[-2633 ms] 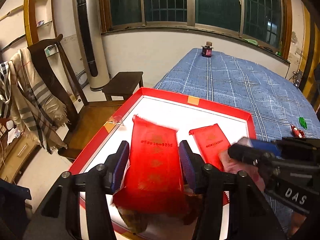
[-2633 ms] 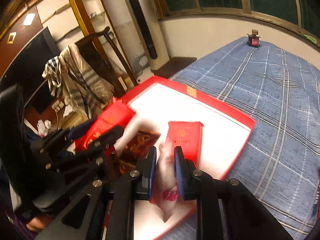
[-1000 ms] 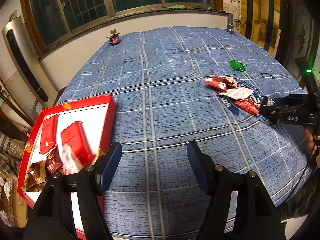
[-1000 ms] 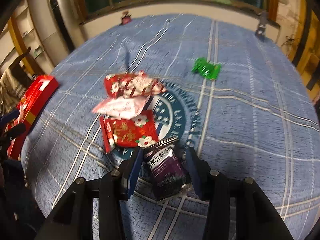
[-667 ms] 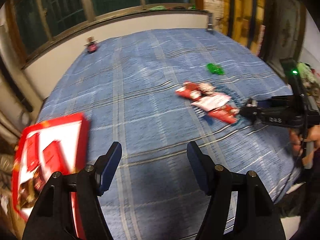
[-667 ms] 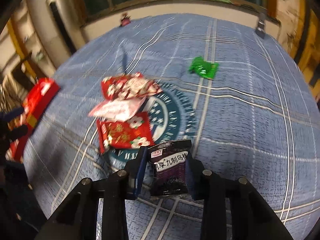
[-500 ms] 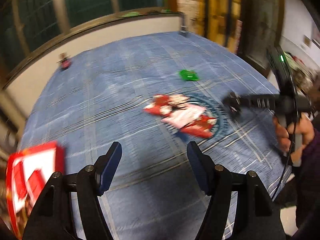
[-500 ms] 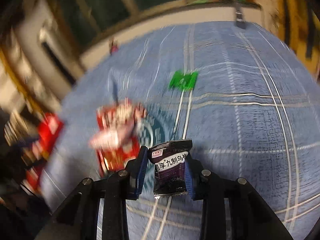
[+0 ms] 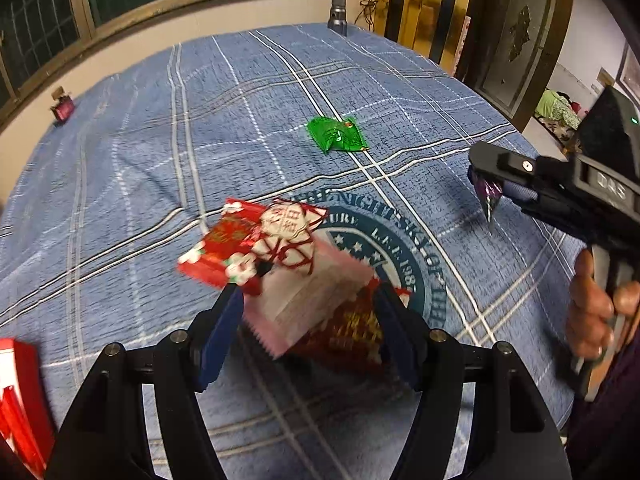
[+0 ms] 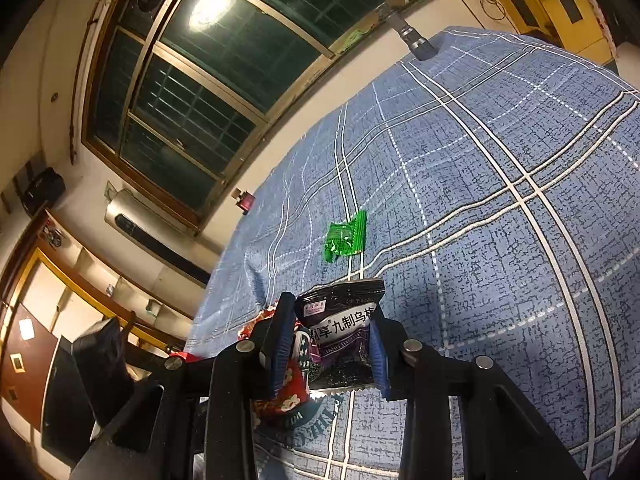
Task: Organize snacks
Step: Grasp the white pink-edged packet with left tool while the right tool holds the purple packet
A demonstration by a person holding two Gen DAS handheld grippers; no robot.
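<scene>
My left gripper (image 9: 310,316) is open, its fingers on either side of a pink-white packet (image 9: 308,292) that lies over a dark red packet (image 9: 348,336) on the blue cloth. A red flowered packet (image 9: 240,240) lies just beyond. My right gripper (image 10: 330,344) is shut on a dark purple snack packet (image 10: 342,344) and holds it above the cloth; it also shows in the left wrist view (image 9: 492,184). A green packet (image 9: 336,138) lies farther back, also seen in the right wrist view (image 10: 346,238).
The red tray (image 9: 20,400) shows at the lower left edge of the left wrist view. A small dark red jar (image 9: 62,106) and a grey cylinder (image 9: 338,20) stand at the cloth's far edge by the window wall.
My left gripper has swung from the red tray to the pile of packets and now straddles the pink-white one. My right gripper has lifted the purple packet off the cloth.
</scene>
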